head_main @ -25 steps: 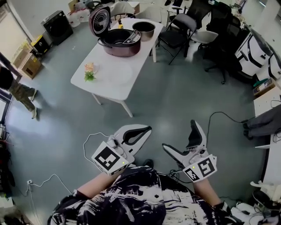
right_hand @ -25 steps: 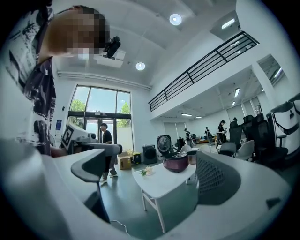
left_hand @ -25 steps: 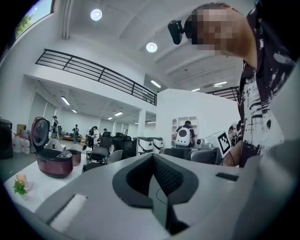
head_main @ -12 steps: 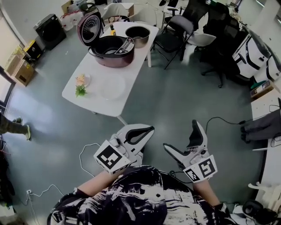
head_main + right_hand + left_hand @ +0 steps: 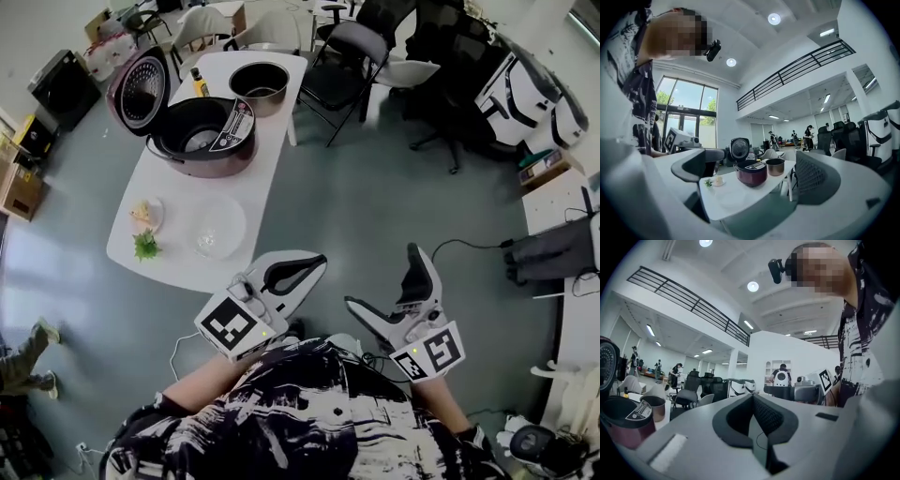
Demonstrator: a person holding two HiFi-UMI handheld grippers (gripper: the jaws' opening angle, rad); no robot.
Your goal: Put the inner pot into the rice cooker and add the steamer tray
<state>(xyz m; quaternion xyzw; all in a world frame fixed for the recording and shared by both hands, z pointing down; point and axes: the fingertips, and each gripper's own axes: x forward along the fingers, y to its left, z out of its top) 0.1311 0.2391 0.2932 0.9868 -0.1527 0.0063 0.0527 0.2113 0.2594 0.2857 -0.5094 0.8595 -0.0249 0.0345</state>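
A person stands back from a white table (image 5: 167, 264) with a gripper in each hand, both held close to the body and well apart from everything on the tabletop. The left gripper (image 5: 320, 261) has its jaws pressed together on nothing; the right gripper (image 5: 384, 278) has its jaws spread wide, with only the distant table showing between them.

On the table, the maroon rice cooker (image 5: 202, 141) sits with its lid (image 5: 141, 89) tipped up and open. The metal inner pot (image 5: 260, 86) stands on the tabletop just beside the cooker, toward the far end, not inside it. A clear round dish (image 5: 217, 228), probably the steamer tray, lies flat on the near half of the table, next to a small plate of greens (image 5: 145, 214).

By the look of it, neither of the 2 steps has started: the open cooker appears ready to receive the pot, but the pot has yet to be lifted in, and the tray has yet to go on top. The person would first have to close in on the table
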